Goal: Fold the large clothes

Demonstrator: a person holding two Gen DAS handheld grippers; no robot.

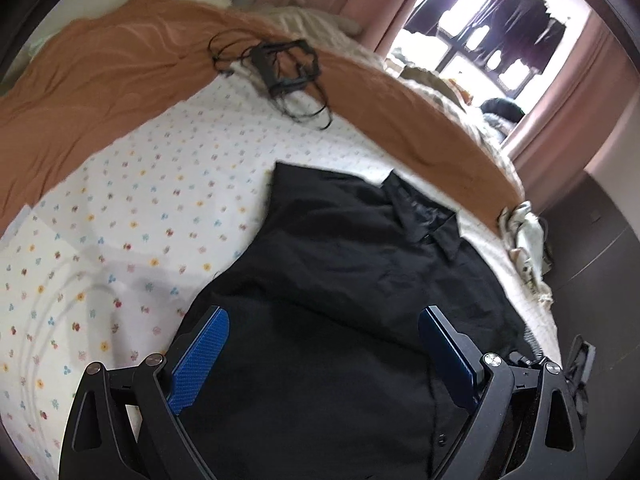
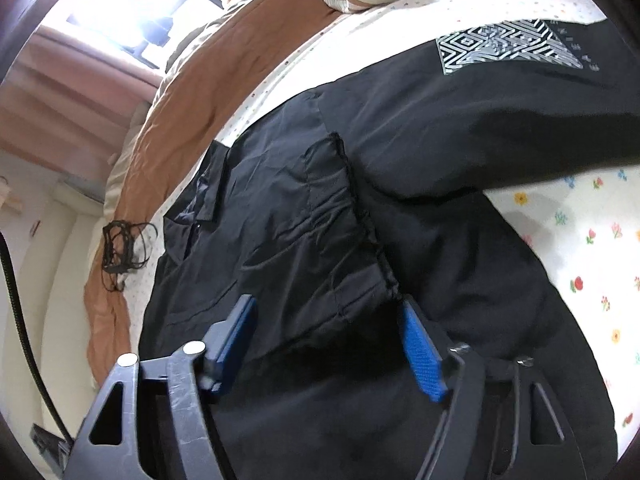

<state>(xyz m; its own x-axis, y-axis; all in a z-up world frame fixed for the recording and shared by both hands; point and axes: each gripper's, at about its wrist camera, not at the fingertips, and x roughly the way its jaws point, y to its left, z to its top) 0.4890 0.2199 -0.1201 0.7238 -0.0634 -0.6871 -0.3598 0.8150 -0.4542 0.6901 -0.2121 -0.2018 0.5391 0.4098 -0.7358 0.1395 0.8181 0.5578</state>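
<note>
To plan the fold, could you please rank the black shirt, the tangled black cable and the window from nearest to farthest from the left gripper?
1. Black shirt, directly under the left gripper.
2. Tangled black cable, farther up the bed.
3. Window, upper right, beyond the bed.

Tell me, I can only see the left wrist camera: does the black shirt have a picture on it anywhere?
Observer: Yes. The right wrist view shows a black-and-white maze-like patch on the black shirt, on a part spread out toward the far side of the bed.
Operator: Where's the other gripper?
Observer: The right gripper hangs just over the shirt. It is open, with nothing pinched.
Operator: Is anything folded in yet?
Observer: A flap with a rough stitched edge lies folded over the shirt's front. That edge ends beside one finger of the right gripper.
</note>
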